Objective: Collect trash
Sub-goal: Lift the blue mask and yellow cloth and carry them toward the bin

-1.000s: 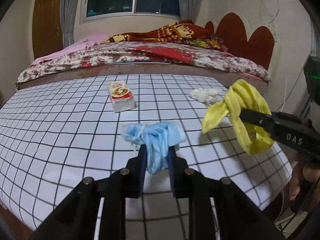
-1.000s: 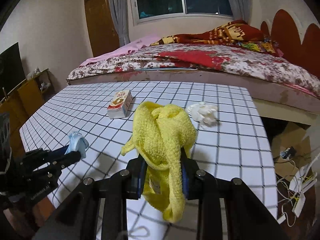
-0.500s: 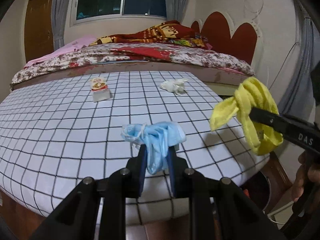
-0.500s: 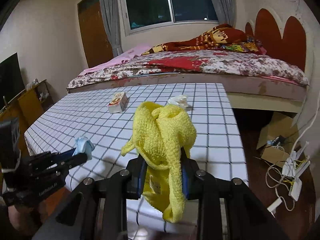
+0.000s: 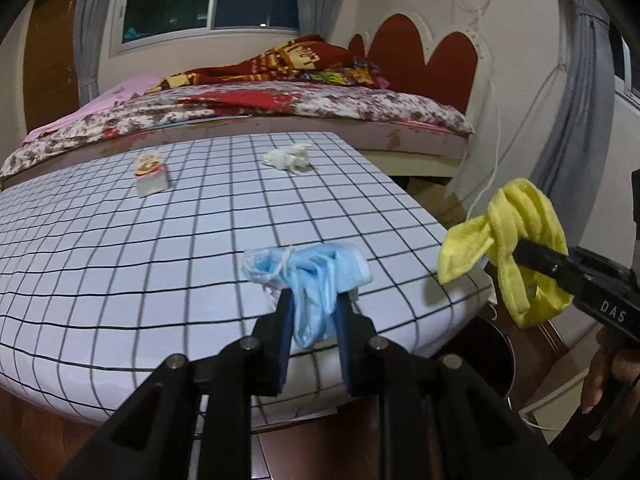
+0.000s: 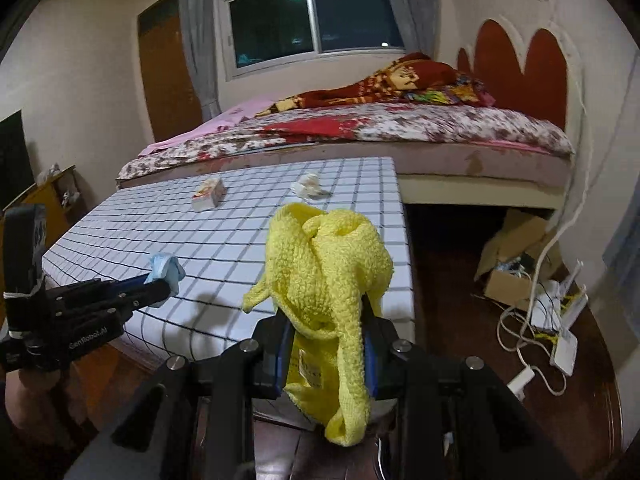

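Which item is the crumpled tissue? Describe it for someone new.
Start at the grid-patterned table before the bed. The crumpled tissue lies at its far side, near the right edge. Unlike the printed small box to its left, it is plain white, shapeless and wadded.

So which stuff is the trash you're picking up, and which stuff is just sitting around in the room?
Trash for the job:
- blue face mask, in the left tongs
- yellow cloth, in the right tongs
- crumpled white tissue, on the checked table
- small carton, on the table
- dark bin, below the table's corner

Just lying about:
- bed
- cardboard box
- white cables
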{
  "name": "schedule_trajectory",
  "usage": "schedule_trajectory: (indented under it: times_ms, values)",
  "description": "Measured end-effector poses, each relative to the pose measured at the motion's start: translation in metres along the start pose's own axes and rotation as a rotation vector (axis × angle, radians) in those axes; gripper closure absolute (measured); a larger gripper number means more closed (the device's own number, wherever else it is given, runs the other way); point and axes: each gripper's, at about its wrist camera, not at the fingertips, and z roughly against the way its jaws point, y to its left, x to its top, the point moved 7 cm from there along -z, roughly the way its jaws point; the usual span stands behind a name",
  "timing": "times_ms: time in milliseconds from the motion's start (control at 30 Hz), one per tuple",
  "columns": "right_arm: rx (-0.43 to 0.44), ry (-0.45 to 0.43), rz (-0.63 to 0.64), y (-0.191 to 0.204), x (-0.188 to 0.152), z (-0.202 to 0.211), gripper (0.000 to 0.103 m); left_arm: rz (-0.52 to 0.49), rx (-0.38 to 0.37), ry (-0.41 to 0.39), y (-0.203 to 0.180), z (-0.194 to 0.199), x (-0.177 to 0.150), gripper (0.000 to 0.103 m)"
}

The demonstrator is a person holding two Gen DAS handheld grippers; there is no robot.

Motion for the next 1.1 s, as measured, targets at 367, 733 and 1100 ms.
schedule_trajectory:
  times_ms: [367,733,1100]
  values:
    - [-0.062,0.022,-0.043,-0.038,-0.031,0.019,0.073,-0.056,-0.057,0.024,-0.045,-0.005,-0.008,0.081]
    - [-0.116,0.027,-0.090,-0.072,-0.048,0.036,0.073,-0.111,-0.126,0.049,-0.091,-0.014,-0.016,0.081]
    - [-0.147,0.062,-0.175,-0.107,-0.071,0.039,0.073,-0.173,-0.227,0.110,-0.148,-0.032,-0.036,0.082]
